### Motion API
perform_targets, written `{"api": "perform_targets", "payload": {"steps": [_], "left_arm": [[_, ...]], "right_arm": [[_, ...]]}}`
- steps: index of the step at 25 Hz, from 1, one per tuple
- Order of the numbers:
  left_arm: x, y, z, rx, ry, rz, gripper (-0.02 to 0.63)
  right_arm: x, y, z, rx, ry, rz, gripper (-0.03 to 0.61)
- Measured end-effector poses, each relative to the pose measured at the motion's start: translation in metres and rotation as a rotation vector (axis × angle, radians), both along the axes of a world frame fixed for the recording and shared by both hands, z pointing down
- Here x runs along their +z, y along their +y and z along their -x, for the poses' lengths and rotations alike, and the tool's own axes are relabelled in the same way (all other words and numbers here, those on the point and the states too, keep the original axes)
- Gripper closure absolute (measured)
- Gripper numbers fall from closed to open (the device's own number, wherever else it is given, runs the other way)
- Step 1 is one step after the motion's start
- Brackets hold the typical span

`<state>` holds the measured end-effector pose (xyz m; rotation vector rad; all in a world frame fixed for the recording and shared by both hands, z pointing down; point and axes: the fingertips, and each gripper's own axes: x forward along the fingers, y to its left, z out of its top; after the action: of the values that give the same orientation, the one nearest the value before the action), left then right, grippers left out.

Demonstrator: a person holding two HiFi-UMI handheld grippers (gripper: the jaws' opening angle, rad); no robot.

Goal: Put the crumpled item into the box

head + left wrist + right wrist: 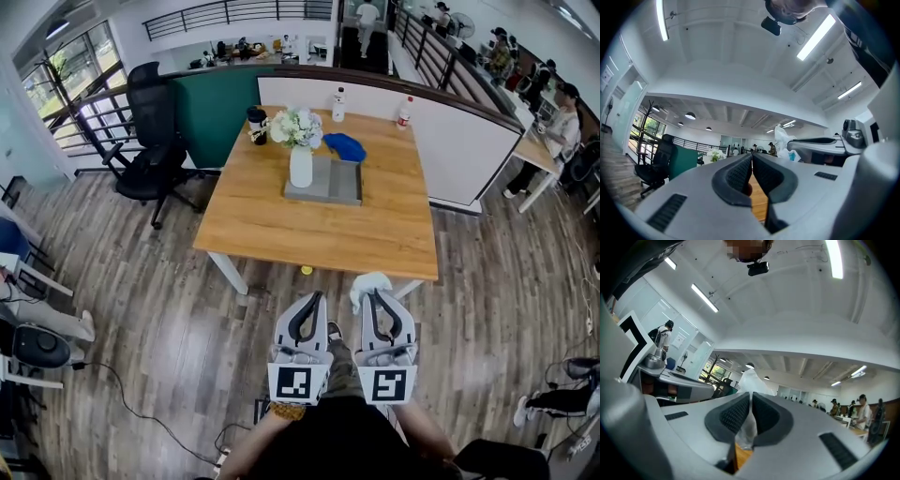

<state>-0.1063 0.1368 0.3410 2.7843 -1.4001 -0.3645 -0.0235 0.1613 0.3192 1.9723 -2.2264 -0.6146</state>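
The person is standing just short of the wooden table (375, 234), both grippers held low and close to the body. The R gripper (373, 296) is pinching the white crumpled item (369, 283) by its lower end, jaws nearly together on it, so most of the wad is sticking up past the tips, prob. so it can drop free on release. The L gripper (313, 302) is doing nothing, jaws pressed together w/ nothing between, riding alongside as a spare. The grey flat box (342, 183) is sitting mid-table, well apart from the item, w/ a white vase (301, 167) of flowers standing on its left part, so I'm guessing the drop needs to go to the right side.
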Motion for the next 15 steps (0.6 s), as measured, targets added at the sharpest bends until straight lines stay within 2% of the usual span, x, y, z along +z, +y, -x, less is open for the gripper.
{"api": "perform_targets", "payload": {"steps": [12, 15], "left_arm": [[-0.002, -0.031, 0.014, -0.041, 0.014, 0.008, 0.591], [0.000, -0.040, 0.013, -0.041, 0.006, 0.019, 0.591]], "right_arm": [[0.010, -0.037, 0.011, -0.033, 0.054, 0.063, 0.552], [0.006, -0.048, 0.013, -0.040, 0.038, 0.041, 0.552]]}}
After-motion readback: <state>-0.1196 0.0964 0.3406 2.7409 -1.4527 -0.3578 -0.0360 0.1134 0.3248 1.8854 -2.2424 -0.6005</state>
